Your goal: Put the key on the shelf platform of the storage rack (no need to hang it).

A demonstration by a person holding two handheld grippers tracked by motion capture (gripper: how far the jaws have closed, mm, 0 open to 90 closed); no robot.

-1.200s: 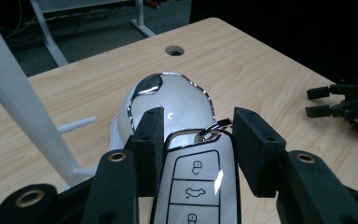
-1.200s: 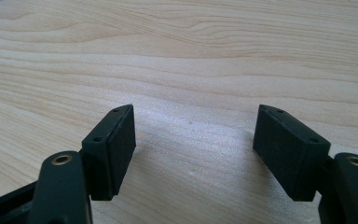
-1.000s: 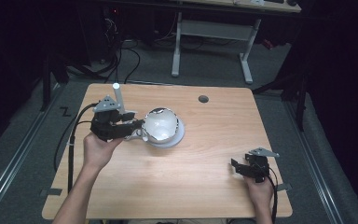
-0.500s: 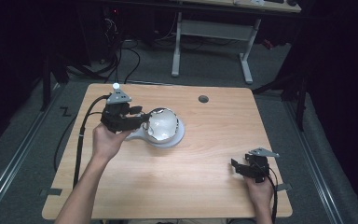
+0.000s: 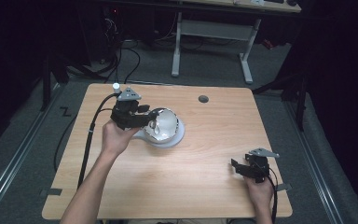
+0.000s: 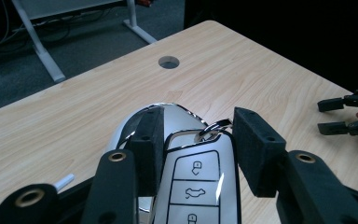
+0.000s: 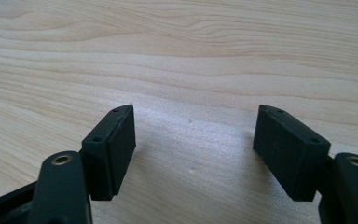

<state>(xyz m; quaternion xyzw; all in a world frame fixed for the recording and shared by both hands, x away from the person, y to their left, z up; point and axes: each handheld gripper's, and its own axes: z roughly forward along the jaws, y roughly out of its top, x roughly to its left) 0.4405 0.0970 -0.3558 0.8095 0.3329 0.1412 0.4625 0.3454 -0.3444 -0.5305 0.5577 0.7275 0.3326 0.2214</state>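
On the left, my left tool point(image 6: 193, 154) clamps a car key fob point(image 6: 196, 186) above the shiny bowl point(image 5: 167, 126) mid-tabletop point(image 5: 205, 186); dropping it in remains. On the right, my right tool point(image 5: 246, 168) rests wide, empty.

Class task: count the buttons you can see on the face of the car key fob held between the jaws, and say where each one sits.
3 on the silver-edged black car key fob, stacked in a column: top, middle, and bottom, cut by the picture's lower edge. More may lie hidden below.
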